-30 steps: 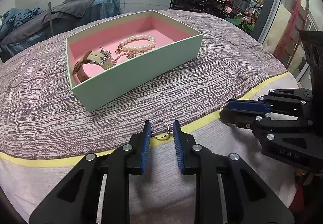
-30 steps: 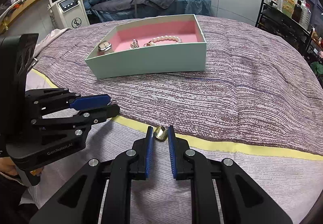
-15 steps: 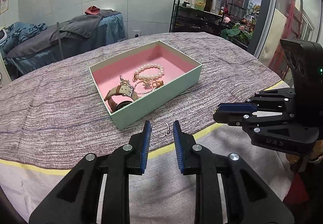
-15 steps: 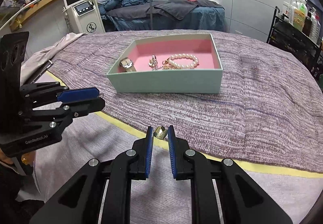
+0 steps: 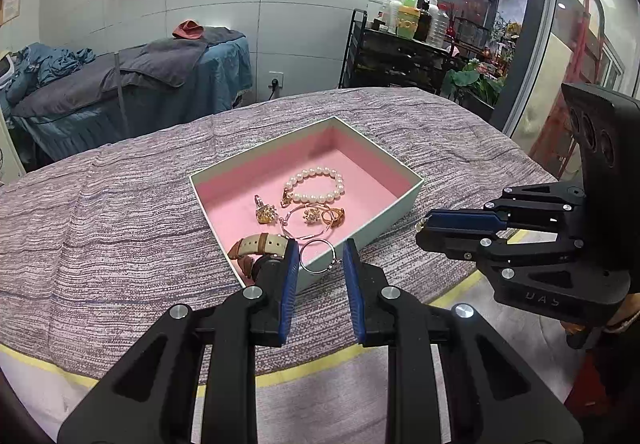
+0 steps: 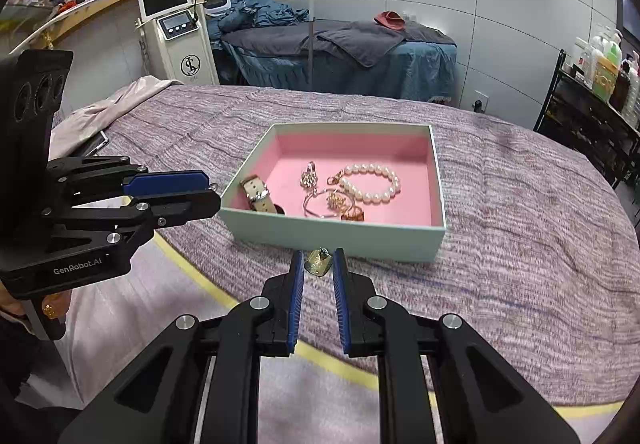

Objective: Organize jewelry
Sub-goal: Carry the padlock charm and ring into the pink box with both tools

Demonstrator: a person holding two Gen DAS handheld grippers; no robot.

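Note:
A pale green box with a pink lining (image 5: 404, 200) (image 6: 436, 180) stands on the purple striped cloth. Inside lie a pearl bracelet (image 5: 318, 186) (image 6: 374, 182), a tan-strapped watch (image 5: 258, 246) (image 6: 258, 194) and several gold pieces (image 5: 316, 216) (image 6: 336, 202). My left gripper (image 5: 320, 258) is shut on a thin silver hoop ring (image 5: 318, 256), held in the air just before the box's near wall. My right gripper (image 6: 318, 262) is shut on a small gold ring (image 6: 318, 262), also in front of the box. Each gripper shows side-on in the other's view.
The cloth has a yellow stripe (image 6: 208, 284) near its front edge. Behind the table stand a massage bed with blue and grey covers (image 6: 340, 48), a white machine with a screen (image 6: 176, 28) and a black shelf of bottles (image 5: 404, 44).
Both grippers have risen and moved toward the box with their rings held. The inside of the box now shows from higher up.

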